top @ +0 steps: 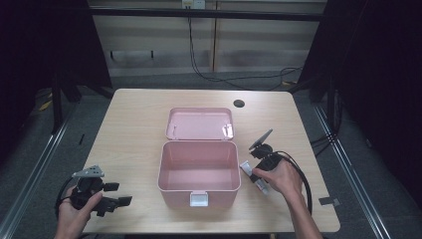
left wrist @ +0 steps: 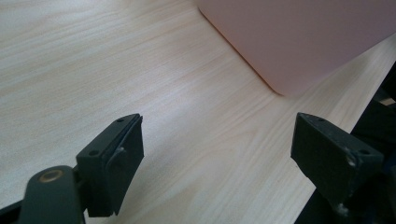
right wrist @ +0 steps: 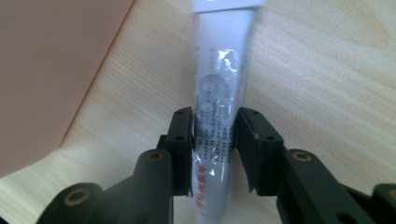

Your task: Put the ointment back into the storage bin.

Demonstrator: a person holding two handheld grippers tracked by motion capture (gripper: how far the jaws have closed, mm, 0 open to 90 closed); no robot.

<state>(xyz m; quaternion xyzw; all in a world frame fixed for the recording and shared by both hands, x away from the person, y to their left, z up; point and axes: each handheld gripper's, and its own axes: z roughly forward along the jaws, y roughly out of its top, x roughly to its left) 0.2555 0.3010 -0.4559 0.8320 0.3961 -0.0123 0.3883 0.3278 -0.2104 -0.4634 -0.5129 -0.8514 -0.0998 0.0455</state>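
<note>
the silver tube (right wrist: 219, 107) lay on the table (top: 134, 124) right of centre in the high view, just beside the open pink box (top: 199, 172). the right gripper (right wrist: 215, 140) clamped it. at lower left, the left gripper (left wrist: 215, 149) stood open, empty.

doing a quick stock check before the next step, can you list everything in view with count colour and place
box: one, pink, open and empty, centre of table
lid: one, pink, flat on the table behind the box
tube: one, silvery white with print, on the table right of the box, between the right gripper's pads
table: one, light wood, dark round hole near its far edge
cables: black, on the floor beyond the table
left gripper: one, black, jaws wide apart over bare table, front left
right gripper: one, black, jaws pressing the tube's sides
hands: two, each holding a gripper
</note>
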